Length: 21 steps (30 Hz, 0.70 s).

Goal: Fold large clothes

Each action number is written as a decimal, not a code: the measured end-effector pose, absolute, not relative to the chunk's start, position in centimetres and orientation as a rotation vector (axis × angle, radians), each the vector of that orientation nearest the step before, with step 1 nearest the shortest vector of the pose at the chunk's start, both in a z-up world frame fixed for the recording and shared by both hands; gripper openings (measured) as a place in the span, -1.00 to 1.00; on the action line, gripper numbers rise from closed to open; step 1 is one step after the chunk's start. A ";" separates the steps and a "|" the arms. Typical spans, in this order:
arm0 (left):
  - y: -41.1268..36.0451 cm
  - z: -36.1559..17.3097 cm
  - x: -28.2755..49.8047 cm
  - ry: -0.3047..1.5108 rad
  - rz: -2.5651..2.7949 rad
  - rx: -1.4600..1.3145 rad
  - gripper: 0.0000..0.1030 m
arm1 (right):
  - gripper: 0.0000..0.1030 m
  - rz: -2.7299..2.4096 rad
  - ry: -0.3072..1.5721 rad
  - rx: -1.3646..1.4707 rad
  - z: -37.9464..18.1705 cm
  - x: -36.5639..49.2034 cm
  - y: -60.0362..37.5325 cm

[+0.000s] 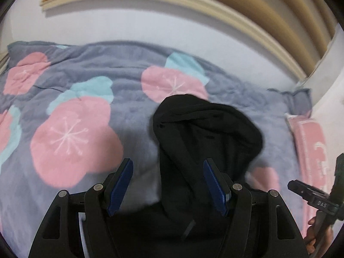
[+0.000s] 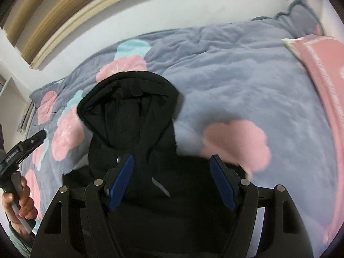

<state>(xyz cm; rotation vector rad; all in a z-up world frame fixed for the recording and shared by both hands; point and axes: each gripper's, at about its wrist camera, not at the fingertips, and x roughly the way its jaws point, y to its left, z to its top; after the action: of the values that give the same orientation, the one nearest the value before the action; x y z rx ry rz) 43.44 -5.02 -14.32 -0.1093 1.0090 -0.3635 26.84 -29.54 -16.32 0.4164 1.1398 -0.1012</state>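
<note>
A black hooded garment [image 1: 206,133] lies on the bed, its hood pointing away from me; it also shows in the right wrist view [image 2: 129,116]. My left gripper [image 1: 168,167] is open, its blue pads apart, hovering over the garment's left part below the hood. My right gripper [image 2: 173,163] is open too, above the garment's body just below the hood. Neither holds cloth. The garment's lower part is hidden under the grippers.
A grey-blue quilt [image 1: 129,99] with pink and teal flowers covers the bed. A pink pillow [image 2: 322,68] lies at the right. A white wall and wooden frame [image 1: 193,6] run behind the bed. The other gripper and hand show at each view's edge.
</note>
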 end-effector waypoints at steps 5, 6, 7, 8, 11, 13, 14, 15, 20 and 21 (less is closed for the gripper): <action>-7.0 -18.9 47.8 1.053 -0.359 -0.106 0.34 | 0.50 -0.091 1.166 0.383 -20.7 31.4 -29.4; -7.3 -19.7 48.4 1.064 -0.353 -0.101 0.34 | 0.50 -0.093 1.169 0.389 -21.6 32.3 -29.5; -7.6 -20.4 48.9 1.072 -0.350 -0.095 0.34 | 0.50 -0.095 1.170 0.401 -22.2 32.9 -29.7; -8.1 -21.1 49.4 1.079 -0.347 -0.084 0.33 | 0.50 -0.099 1.171 0.413 -22.7 33.4 -29.8; -9.2 -23.5 51.4 1.106 -0.289 -0.026 0.33 | 0.00 -0.069 1.164 0.495 -24.9 35.1 -30.2; -8.6 -24.4 53.3 1.099 -0.201 0.003 -0.09 | -0.50 -0.057 1.229 0.528 -26.8 36.2 -30.4; -7.6 -24.2 54.2 1.102 -0.199 -0.040 -0.29 | -0.78 -0.092 1.241 0.508 -27.0 36.3 -30.7; -6.1 -23.3 54.8 1.108 -0.258 -0.146 -0.49 | -0.81 -0.102 1.204 0.508 -26.1 36.0 -31.5; -1.6 -16.1 51.1 0.949 -0.530 -0.387 -0.45 | -0.83 -0.059 0.957 0.467 -18.7 32.7 -33.1; -1.5 -15.9 50.4 0.947 -0.585 -0.376 -0.44 | -0.84 -0.067 0.948 0.429 -18.3 32.3 -32.6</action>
<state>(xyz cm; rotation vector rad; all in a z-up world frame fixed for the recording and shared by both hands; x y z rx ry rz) 50.43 -1.46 -15.94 -0.3758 0.9467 -0.5846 32.35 -32.64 -18.31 0.4293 0.9481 -0.0671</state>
